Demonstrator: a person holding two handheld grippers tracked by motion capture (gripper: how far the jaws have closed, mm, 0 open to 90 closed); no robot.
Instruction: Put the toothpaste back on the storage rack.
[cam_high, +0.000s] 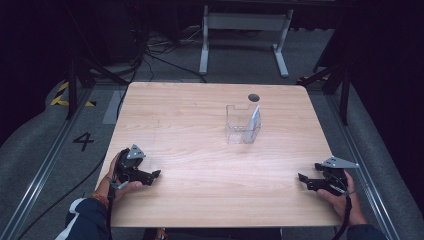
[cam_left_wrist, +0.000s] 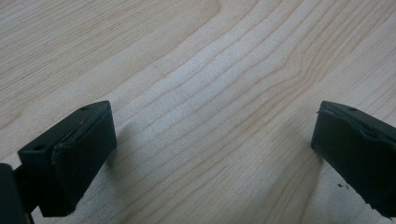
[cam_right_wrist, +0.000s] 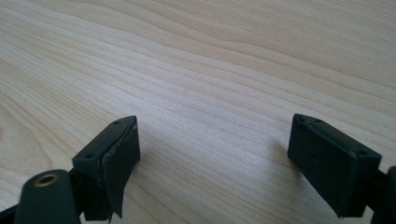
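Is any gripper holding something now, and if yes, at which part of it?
Nothing is held. The left gripper and the right gripper both have their jaws wide apart over bare table. The clear plastic holder stands apart from both.

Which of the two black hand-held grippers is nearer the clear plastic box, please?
The left gripper: it rests further in from the table edge, so closer to the clear plastic box than the right gripper.
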